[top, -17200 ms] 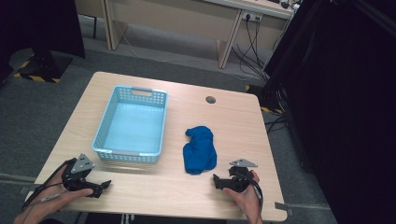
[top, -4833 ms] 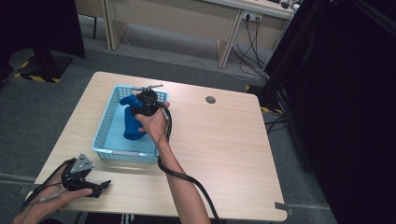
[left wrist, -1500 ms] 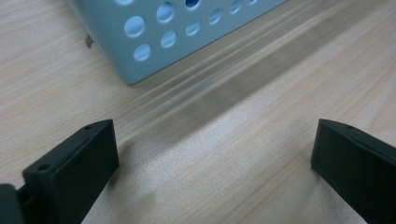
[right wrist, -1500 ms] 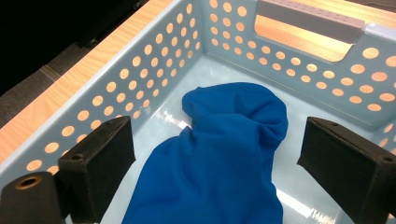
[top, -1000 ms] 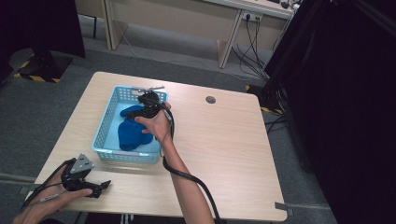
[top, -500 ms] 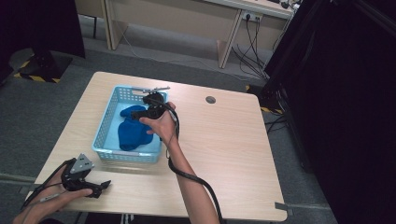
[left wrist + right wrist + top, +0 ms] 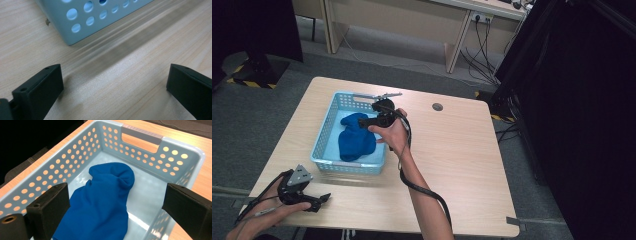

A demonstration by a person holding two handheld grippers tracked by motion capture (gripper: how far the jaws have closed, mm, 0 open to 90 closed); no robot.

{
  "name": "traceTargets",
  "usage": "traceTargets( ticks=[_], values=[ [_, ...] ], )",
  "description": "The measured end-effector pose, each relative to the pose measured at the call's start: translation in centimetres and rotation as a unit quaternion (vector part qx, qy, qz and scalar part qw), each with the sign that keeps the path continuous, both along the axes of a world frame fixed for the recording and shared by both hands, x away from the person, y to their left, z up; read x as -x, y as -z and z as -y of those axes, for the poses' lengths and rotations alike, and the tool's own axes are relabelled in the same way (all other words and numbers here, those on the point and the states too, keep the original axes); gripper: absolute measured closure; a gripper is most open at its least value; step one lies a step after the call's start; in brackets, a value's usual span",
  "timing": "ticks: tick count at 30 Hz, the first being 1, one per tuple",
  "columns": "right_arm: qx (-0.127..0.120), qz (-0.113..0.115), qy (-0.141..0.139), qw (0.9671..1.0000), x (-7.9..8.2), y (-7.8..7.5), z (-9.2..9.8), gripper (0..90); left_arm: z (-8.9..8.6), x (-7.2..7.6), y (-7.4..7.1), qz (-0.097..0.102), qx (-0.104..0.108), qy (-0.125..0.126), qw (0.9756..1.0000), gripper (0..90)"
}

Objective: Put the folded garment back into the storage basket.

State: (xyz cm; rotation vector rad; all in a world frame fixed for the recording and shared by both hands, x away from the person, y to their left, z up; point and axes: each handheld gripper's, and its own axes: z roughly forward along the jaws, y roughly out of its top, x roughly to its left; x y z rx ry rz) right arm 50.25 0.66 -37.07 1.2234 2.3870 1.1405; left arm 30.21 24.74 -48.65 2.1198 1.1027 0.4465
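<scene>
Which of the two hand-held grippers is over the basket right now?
The right hand-held gripper: its open jaws hang above the crumpled blue cloth inside the light blue perforated plastic basket. The left hand-held gripper sits open at the wooden table's near edge.

Both tongs gape: left (image 7: 323, 198) low (resting), right (image 7: 362, 121) extended.

Both forearms bare, no sleeves. Left hand-held gripper (image 7: 323, 199): black body, grey three-cornered plate on top, thin black cable trailing. Right hand-held gripper (image 7: 363, 121): black, thick black cable looping along forearm. Jaws: blocky matte black, small screw holes on the sides.
</scene>
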Motion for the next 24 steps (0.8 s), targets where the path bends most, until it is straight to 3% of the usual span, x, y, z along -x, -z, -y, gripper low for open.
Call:
traceTargets(
  ticks=[24],
  values=[
    [-0.015,0.005,0.012,0.9998,-0.1,-0.5,3.6,5.7,0.0,0.0,0.0,0.000,0.000,0.000,1.0000,0.0]
  ],
)
